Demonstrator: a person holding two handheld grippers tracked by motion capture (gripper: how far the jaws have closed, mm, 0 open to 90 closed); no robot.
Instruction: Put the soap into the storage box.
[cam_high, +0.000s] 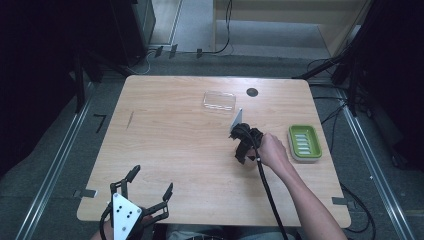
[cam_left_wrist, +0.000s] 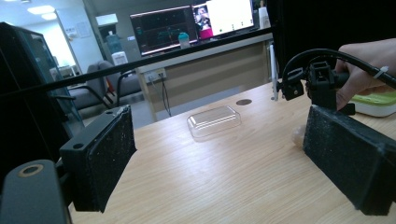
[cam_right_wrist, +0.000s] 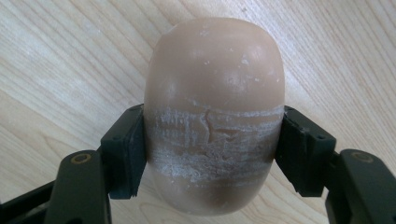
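A: On the table (cam_high: 165, 150), right of the middle, the right gripper (cam_high: 243, 148) points down with its jaws clamped on a bar of soap (cam_right_wrist: 212, 112). The pads press both sides of it across a scuffed white band.

B: Is the soap lifted, or on the wood?

A: I can't tell. The right gripper view has wood grain behind the bar, but whether they touch isn't clear. In the left gripper view a pale lump (cam_left_wrist: 298, 135) sits low by the table under that gripper.

B: And the other one?

A: The left gripper (cam_high: 145, 192) rests at the near left edge, jaws wide, holding nothing, well apart from the work.

B: Where would the soap go?

A: My guess is the green dish (cam_high: 305, 142) just to the right of the hand. It looks empty. A clear lid (cam_high: 219, 100) lies farther back.

B: So how far along?

A: The grasp seems done; carrying, placing and perhaps covering are left.
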